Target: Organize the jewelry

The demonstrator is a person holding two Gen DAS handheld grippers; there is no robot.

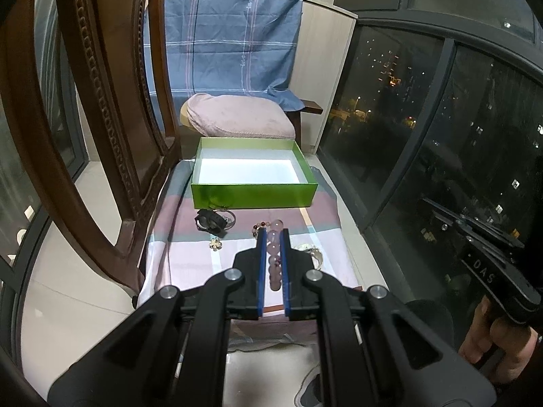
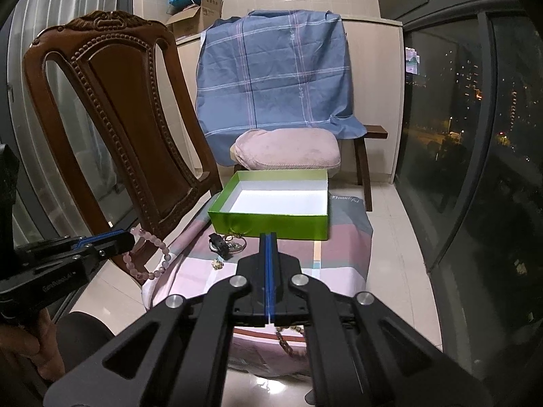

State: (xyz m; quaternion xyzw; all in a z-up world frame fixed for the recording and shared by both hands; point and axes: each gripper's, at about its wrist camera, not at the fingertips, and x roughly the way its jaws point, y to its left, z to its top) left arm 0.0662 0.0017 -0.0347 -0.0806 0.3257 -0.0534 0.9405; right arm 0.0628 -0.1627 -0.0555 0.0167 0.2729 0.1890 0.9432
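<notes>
My left gripper (image 1: 273,234) is shut on a pink bead bracelet (image 1: 274,257), held between the blue pads above the striped cloth (image 1: 190,257). From the right wrist view the same gripper (image 2: 127,239) holds the bracelet (image 2: 152,257) hanging at the left. My right gripper (image 2: 268,235) is shut; a brown bead strand (image 2: 285,341) hangs below it, and whether the fingers pinch it is hidden. An open green box (image 1: 254,196) (image 2: 268,225) with a white inside stands at the cloth's far end. A black watch (image 1: 212,221) (image 2: 219,242), a small charm (image 1: 215,244) and a pale piece (image 1: 310,249) lie on the cloth.
A carved wooden chair (image 1: 101,118) (image 2: 129,118) stands at the left. A pink cushion (image 1: 237,115) and blue plaid cloth (image 1: 220,34) sit behind the box. Dark windows (image 1: 441,135) run along the right. The right gripper's body (image 1: 492,264) shows at the right.
</notes>
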